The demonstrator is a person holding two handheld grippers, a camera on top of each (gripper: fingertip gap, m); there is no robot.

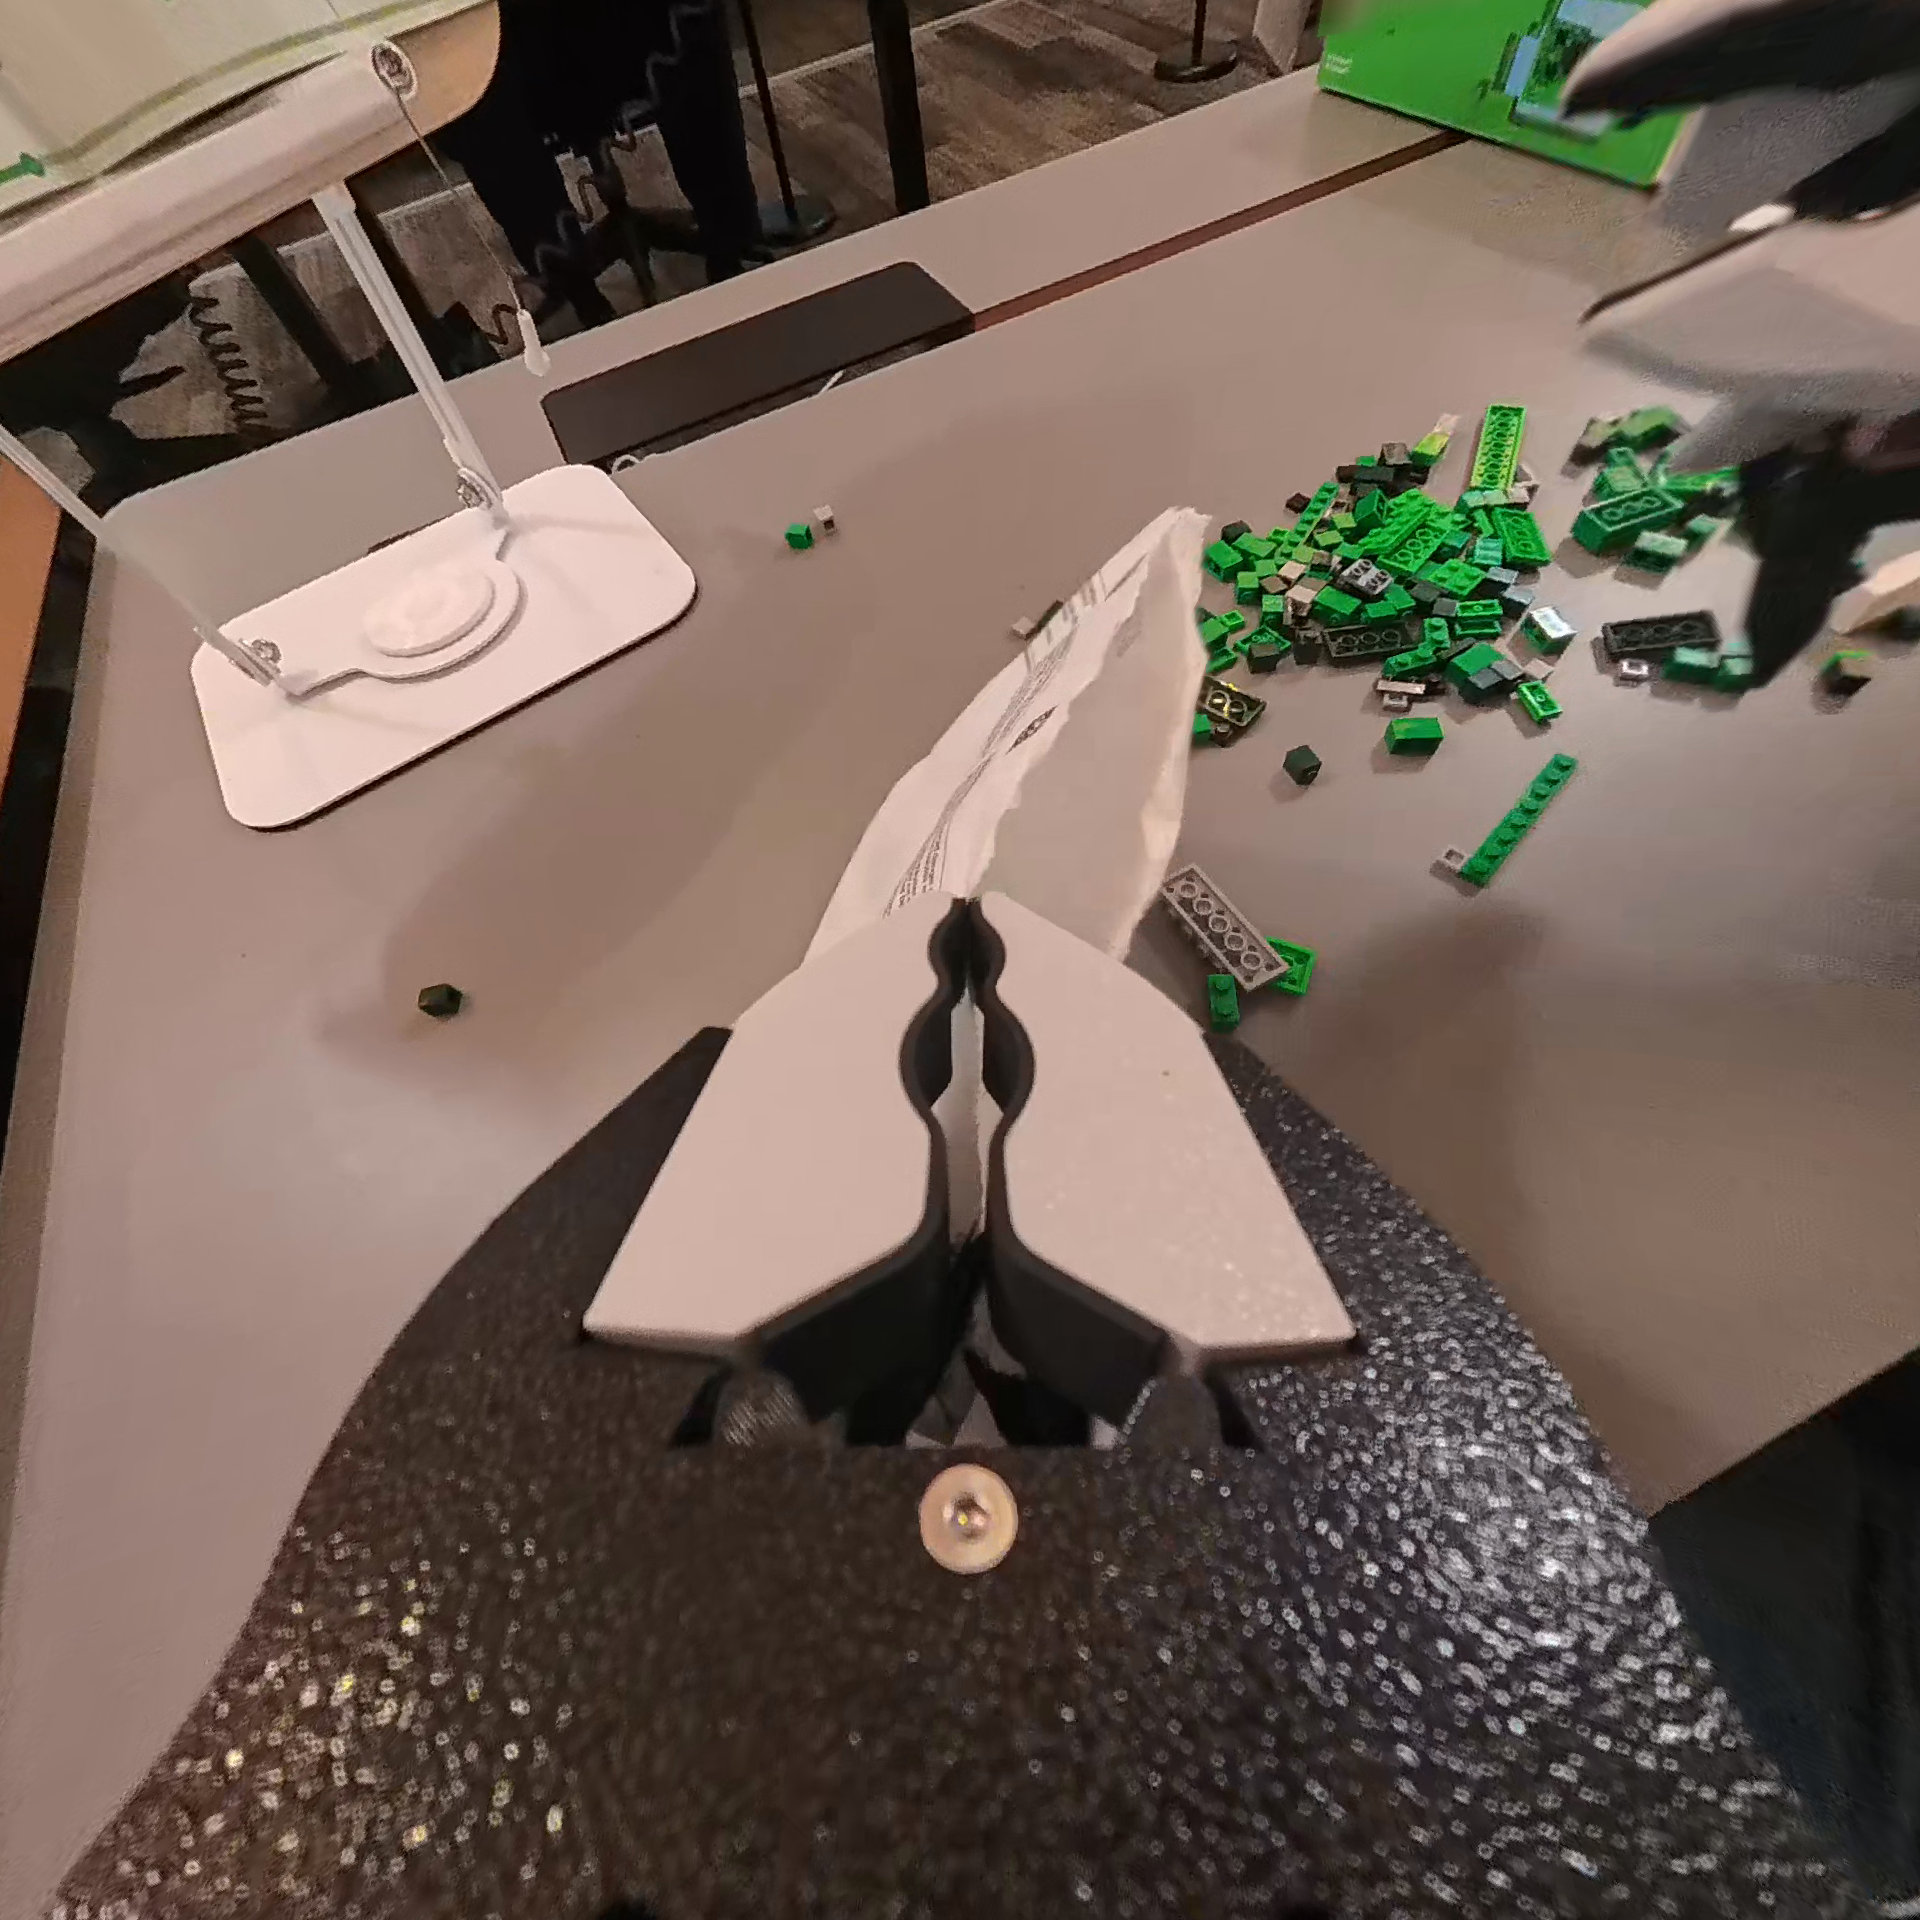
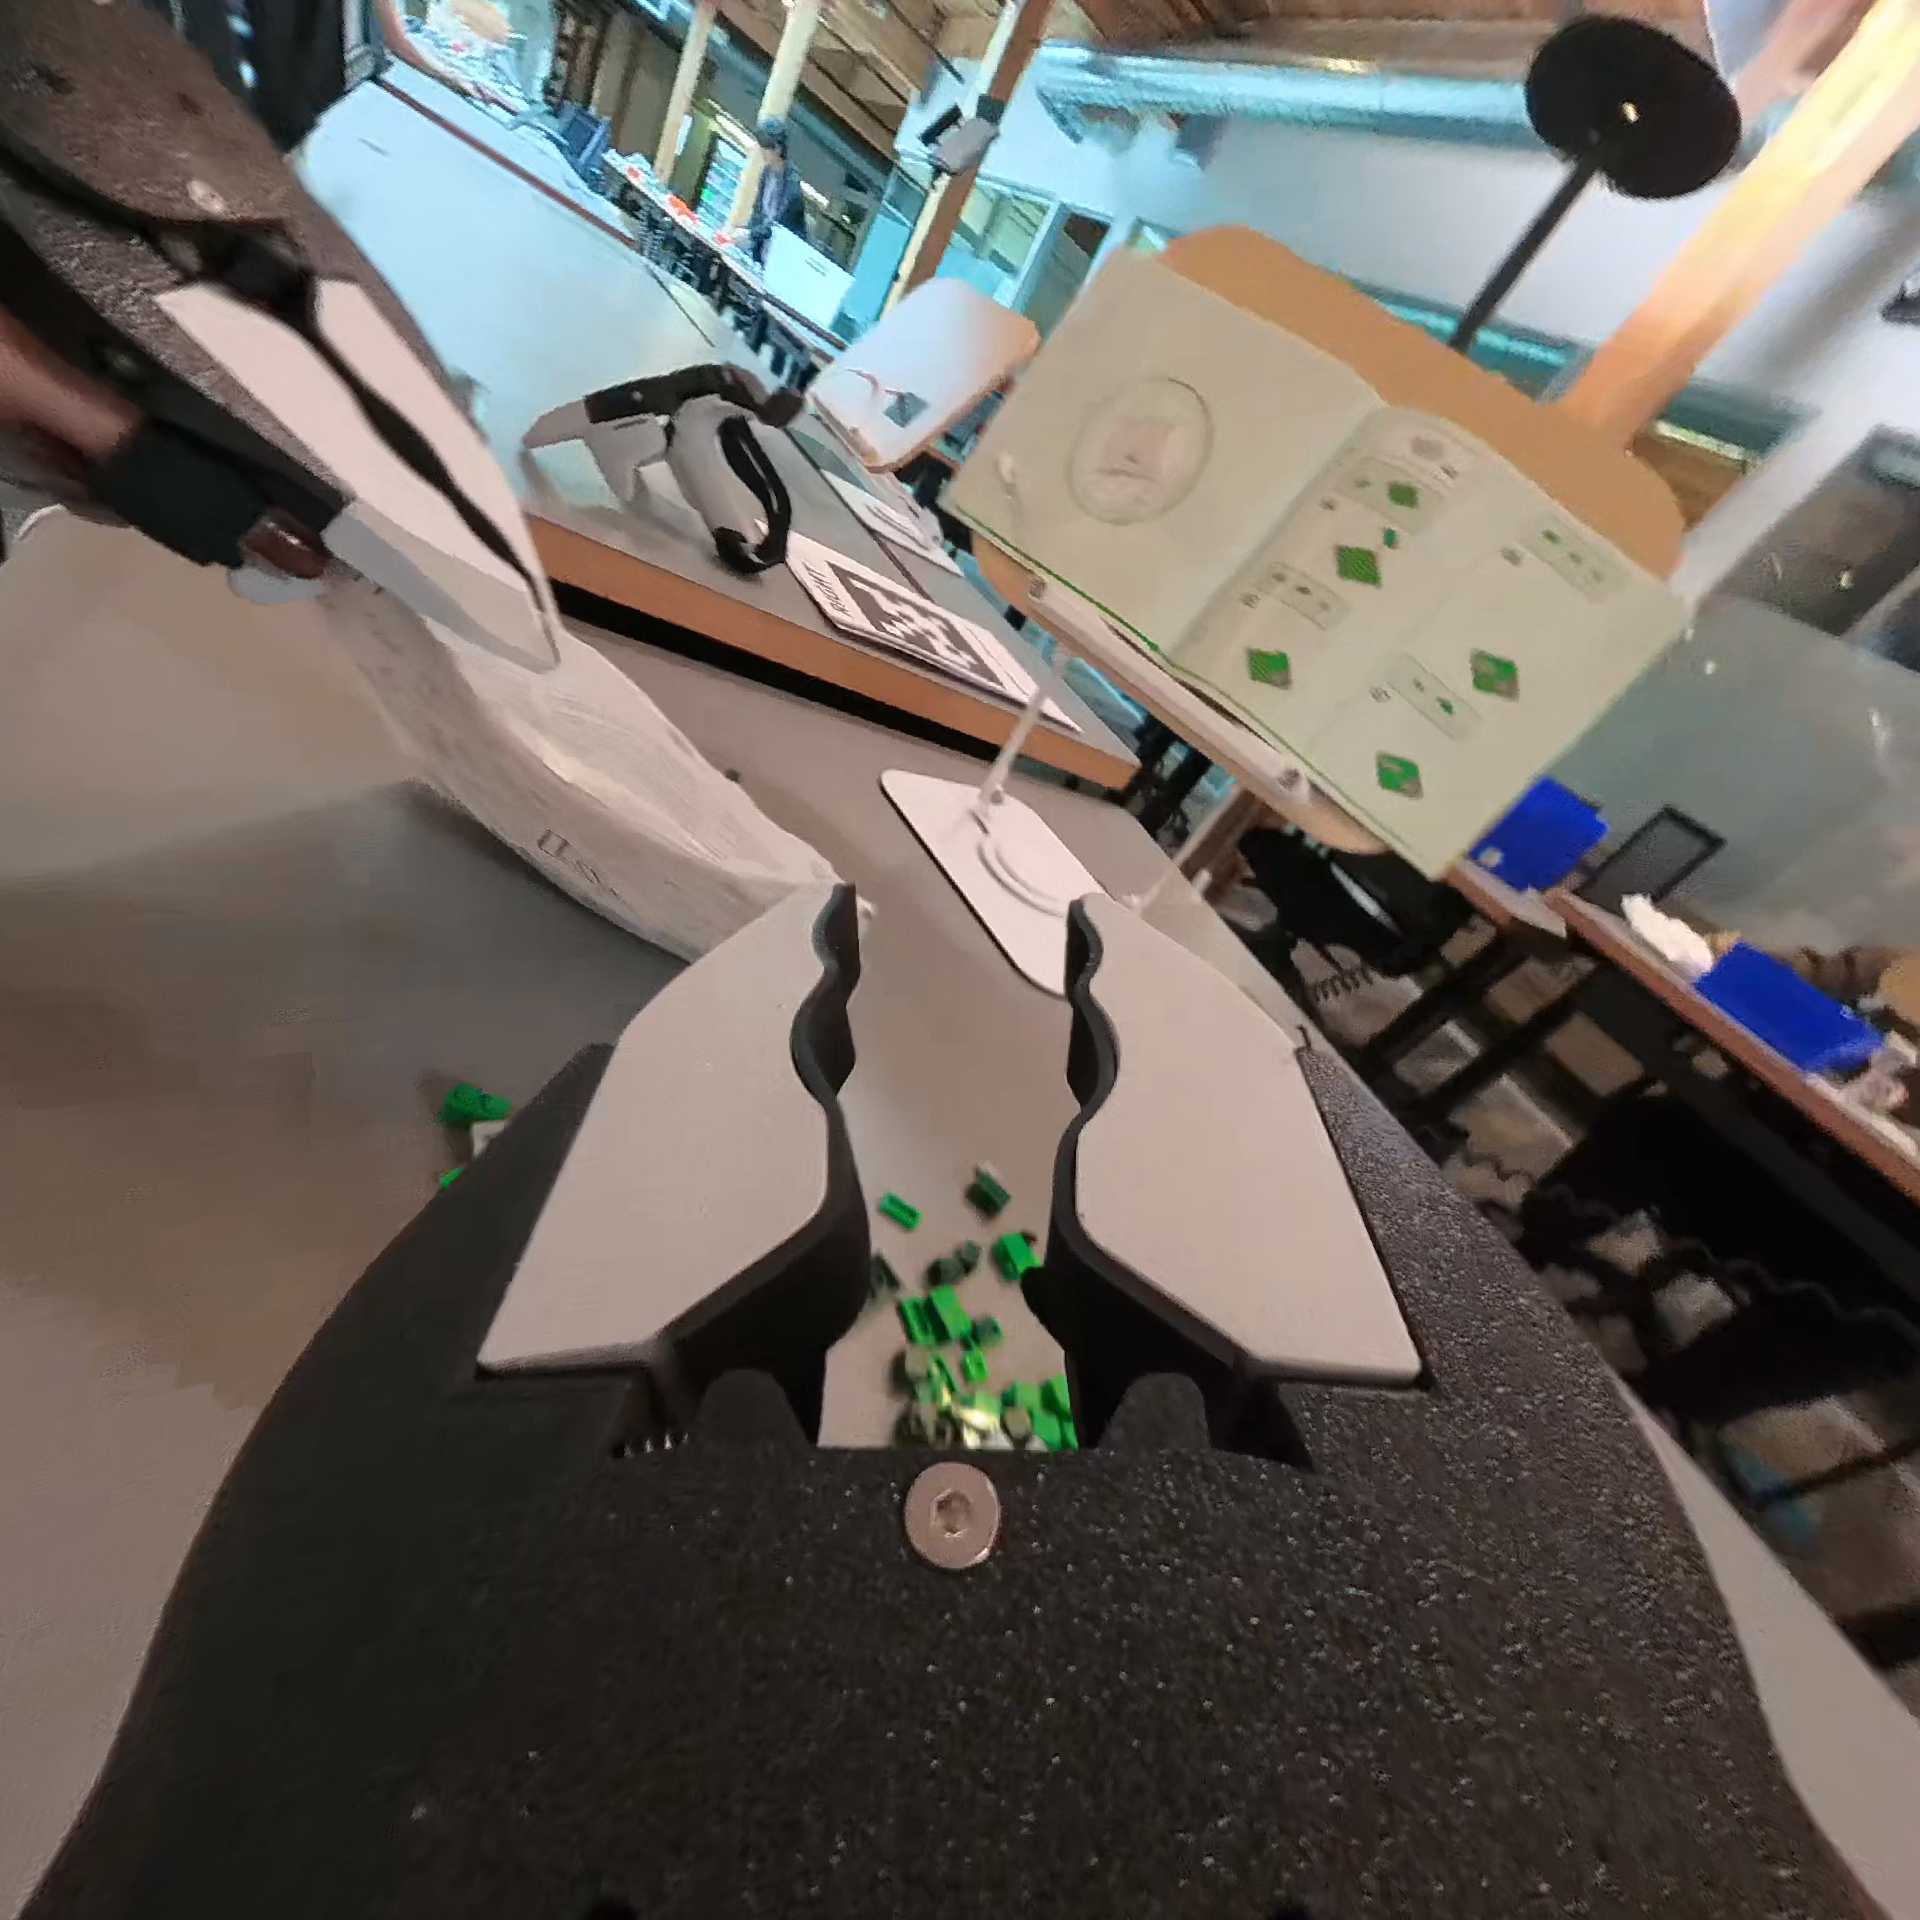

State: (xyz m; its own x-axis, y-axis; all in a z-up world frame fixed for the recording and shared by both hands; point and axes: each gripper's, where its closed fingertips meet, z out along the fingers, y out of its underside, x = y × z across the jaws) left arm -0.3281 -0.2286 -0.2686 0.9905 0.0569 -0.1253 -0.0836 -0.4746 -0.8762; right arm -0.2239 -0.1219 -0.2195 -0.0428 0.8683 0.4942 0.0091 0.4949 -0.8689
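Note:
My left gripper (image 1: 968, 914) is shut on a crumpled white paper bag (image 1: 1081, 717), which hangs forward from its tips with its open end toward a pile of small green and grey bricks (image 1: 1423, 582) on the grey table (image 1: 520, 987). In the right wrist view the left gripper (image 2: 540, 634) shows at the upper left, pinching the same bag (image 2: 582, 790). My right gripper (image 2: 961, 904) is open and empty, raised above the bricks (image 2: 966, 1340), which show between its fingers. It appears blurred at the right edge of the left wrist view (image 1: 1766, 582).
A white stand base (image 1: 416, 634) sits at the left of the table and carries an open instruction booklet (image 2: 1340, 603). Stray bricks (image 1: 441, 1000) lie apart from the pile. A green box (image 1: 1496, 83) lies at the far right. A black mat (image 1: 748, 353) lies at the far edge.

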